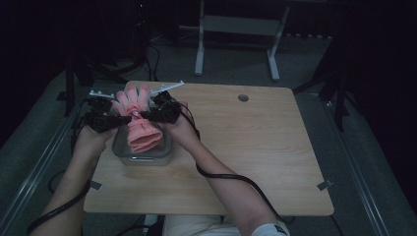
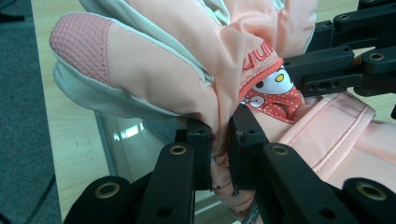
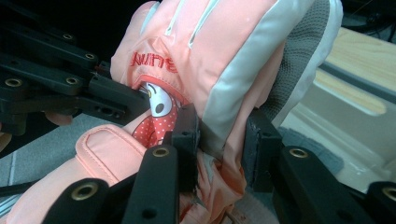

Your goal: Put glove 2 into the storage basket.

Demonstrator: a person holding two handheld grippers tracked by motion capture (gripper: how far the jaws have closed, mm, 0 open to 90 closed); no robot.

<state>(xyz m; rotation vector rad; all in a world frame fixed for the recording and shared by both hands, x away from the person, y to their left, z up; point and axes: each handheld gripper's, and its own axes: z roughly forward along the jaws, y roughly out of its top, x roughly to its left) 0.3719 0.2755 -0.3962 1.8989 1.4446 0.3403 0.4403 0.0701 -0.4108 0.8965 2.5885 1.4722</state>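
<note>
Pale wooden tabletop (image 1: 246, 147) at ten o'clock: left gripper (image 2: 219, 154) and right gripper (image 3: 219, 144) both pinch the padded pink glove (image 1: 137, 118) above a clear, seemingly glass container (image 1: 142, 156). Lower evenly, cuff first.

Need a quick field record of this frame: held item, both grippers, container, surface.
held item: pink glove, fingers pointing away from the person, cuff toward them
glove detail: cartoon patch near the wrist
left gripper: shut on the glove's fabric at the wrist
right gripper: shut on the glove from the opposite side
container: clear container, directly below the glove's cuff
contact glove/container: cannot tell
surface: wooden table, container near its left edge
</note>
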